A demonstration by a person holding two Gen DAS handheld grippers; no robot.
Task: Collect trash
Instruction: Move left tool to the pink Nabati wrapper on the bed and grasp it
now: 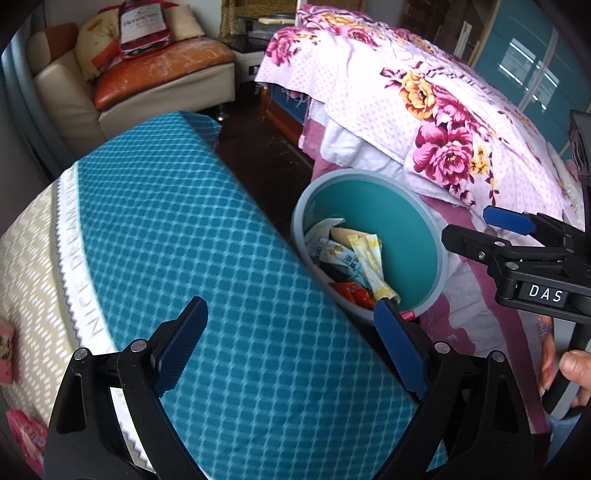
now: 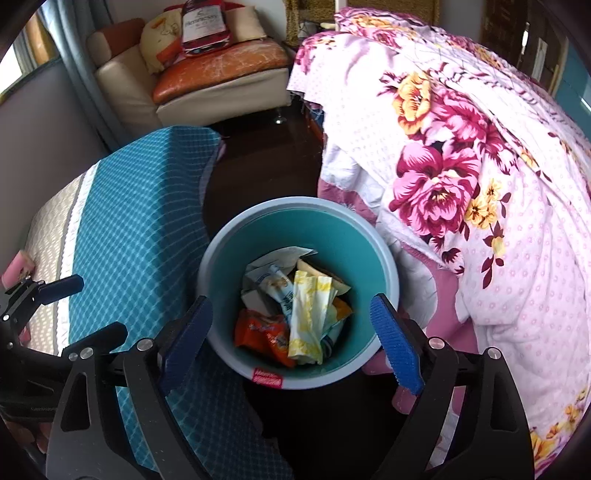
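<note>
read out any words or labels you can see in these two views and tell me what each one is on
"DAS": white letters on the black right gripper.
"NICE DREAM", rest cut off: white band edging the teal quilted mattress.
"Hennessy": red and white bag on the beige and orange sofa.
Red sticker on the grey-rimmed teal bin and the wrappers inside: too blurred to read.

2 wrist views, steeply downward — shared bin (image 1: 369,236) (image 2: 299,229)

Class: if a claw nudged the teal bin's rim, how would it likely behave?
The bin probably tips or slides easily: it looks like thin plastic, and only light wrappers weigh it down. The bedding beside it might stop a fall.
</note>
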